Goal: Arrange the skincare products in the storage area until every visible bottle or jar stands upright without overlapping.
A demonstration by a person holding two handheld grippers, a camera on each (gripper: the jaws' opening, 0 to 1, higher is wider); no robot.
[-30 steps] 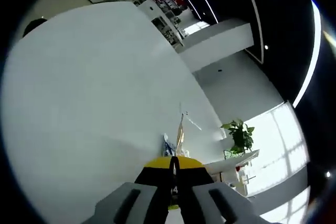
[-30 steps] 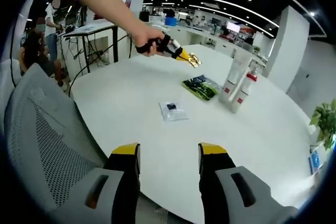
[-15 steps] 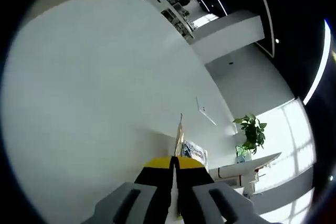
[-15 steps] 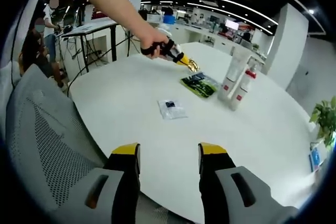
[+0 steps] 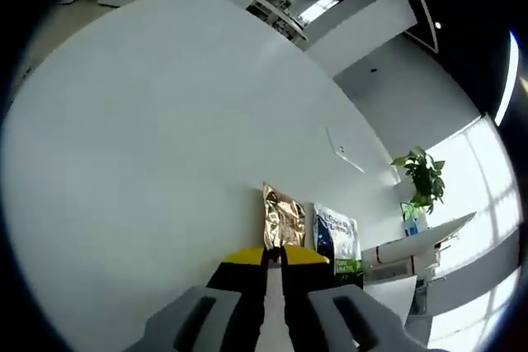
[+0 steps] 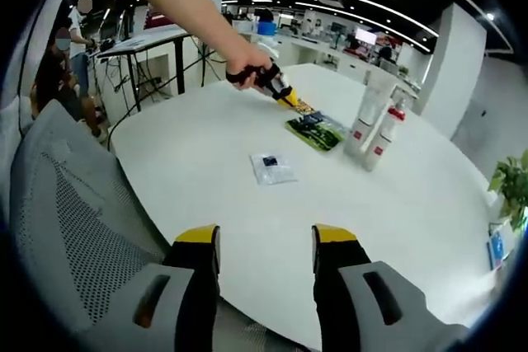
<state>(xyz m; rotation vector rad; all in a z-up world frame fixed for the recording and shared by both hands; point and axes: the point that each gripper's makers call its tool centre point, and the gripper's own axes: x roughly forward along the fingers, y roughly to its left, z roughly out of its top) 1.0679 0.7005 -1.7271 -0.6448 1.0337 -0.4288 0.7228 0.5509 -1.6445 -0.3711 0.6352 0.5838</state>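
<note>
A gold sachet (image 5: 285, 218) lies flat on the white table (image 5: 148, 138), beside a green and blue sachet (image 5: 337, 241). My left gripper (image 5: 273, 255) sits just behind the gold sachet's near edge, its jaws parted by a narrow gap that shows the table. In the right gripper view a person's hand holds that left gripper (image 6: 285, 96) down at the gold sachet (image 6: 302, 108), next to the green sachet (image 6: 315, 130). Two white tubes (image 6: 363, 125) (image 6: 381, 139) stand upright to the right. My right gripper (image 6: 266, 241) is open and holds nothing, near the table's front edge.
A small clear sachet with a dark label (image 6: 272, 167) lies mid-table. A grey mesh chair (image 6: 66, 228) stands at the left of the table. Desks and people are at the back left. A potted plant (image 6: 513, 187) is at the far right.
The left gripper has come down to the table, and the gold sachet, held edge-on before, now lies flat beside the green one. Its jaws have parted slightly. The right gripper has stayed put.
</note>
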